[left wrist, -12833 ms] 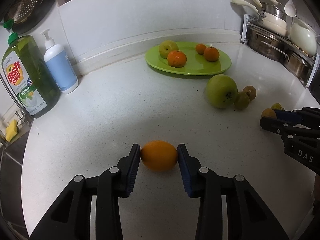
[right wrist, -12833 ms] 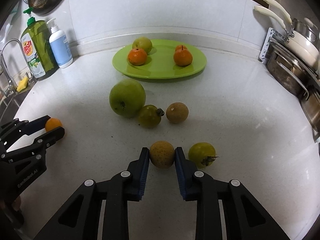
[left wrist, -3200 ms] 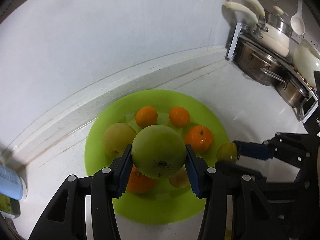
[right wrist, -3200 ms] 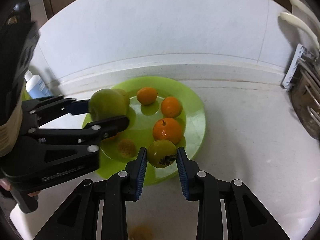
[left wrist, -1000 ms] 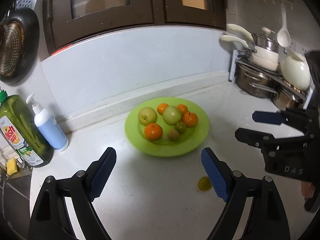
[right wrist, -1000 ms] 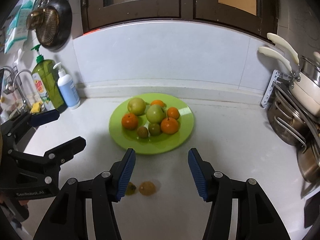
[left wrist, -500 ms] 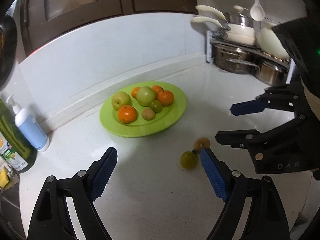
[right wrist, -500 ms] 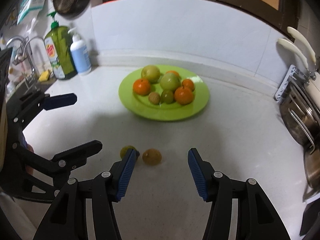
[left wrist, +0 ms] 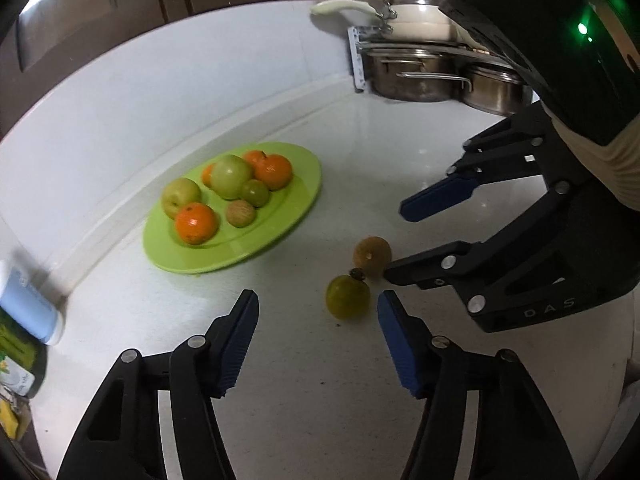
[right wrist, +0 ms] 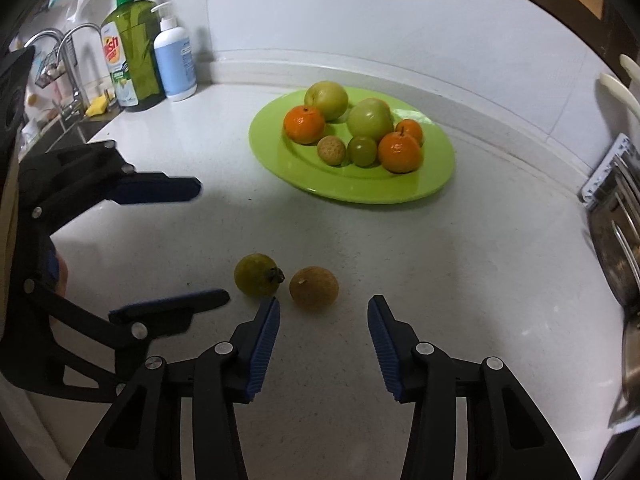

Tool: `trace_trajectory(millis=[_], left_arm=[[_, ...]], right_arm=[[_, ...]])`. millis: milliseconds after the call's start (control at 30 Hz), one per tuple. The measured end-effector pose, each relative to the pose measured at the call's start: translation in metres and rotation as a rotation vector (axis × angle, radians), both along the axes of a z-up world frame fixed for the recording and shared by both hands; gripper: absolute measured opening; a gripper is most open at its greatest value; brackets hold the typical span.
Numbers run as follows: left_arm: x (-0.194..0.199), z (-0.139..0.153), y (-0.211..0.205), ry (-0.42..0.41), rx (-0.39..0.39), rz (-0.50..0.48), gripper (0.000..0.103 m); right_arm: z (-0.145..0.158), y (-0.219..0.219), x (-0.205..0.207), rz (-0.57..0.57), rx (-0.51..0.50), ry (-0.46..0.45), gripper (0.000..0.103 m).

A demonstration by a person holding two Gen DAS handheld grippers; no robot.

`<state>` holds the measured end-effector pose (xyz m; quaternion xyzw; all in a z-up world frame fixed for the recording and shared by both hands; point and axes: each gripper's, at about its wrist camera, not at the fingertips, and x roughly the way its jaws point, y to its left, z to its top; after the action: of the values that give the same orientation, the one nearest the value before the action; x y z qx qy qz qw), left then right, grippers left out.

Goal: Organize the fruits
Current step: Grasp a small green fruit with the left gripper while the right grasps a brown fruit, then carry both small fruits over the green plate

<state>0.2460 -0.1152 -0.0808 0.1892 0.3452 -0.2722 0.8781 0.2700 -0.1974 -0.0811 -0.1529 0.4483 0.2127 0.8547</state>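
- Left gripper (left wrist: 316, 316) has its fingers wide apart, holding nothing, near the small green fruit (left wrist: 347, 297).
- Right gripper (right wrist: 323, 322) is also spread wide and holds nothing, near the brown fruit (right wrist: 314, 289) on the worktop (right wrist: 460, 272).

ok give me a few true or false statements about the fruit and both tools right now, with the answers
1. Two fruits lie on the counter outside the green plate. True: a small green fruit and a brown fruit.
2. The right tool is shut on the brown fruit. False: it is open, and the brown fruit sits just ahead of its tips.
3. The left tool is open and holds nothing. True.
4. The plate holds only oranges. False: it also holds green fruits and one brown one.
5. The dish soap bottle stands beside the white pump bottle. True.
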Motion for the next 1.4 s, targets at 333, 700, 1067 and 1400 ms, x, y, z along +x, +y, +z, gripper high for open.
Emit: trace_trajectory(millis=[333,700,1067,1400], left_arm=[[0.010,-0.009,-0.005,0.080,-0.032,-0.045,0.050],[0.021,-0.014,-0.011,0.100,-0.052,-0.044,0.037],[0.029,-0.017,-0.006,0.151,-0.090,0.009,0.029],[0.025,-0.015,0.005,0.179,-0.135,0.083,0.029]], right_arm=[[-0.007,0.005,0.013,0.033,-0.004,0.029,0.044],[-0.013,0.000,0.025,0.013,0.031,0.063,0.037],[-0.013,-0.001,0.028,-0.009,0.058,0.061,0.031],[-0.011,-0.008,0.023,-0.096,0.127,0.055,0.031]])
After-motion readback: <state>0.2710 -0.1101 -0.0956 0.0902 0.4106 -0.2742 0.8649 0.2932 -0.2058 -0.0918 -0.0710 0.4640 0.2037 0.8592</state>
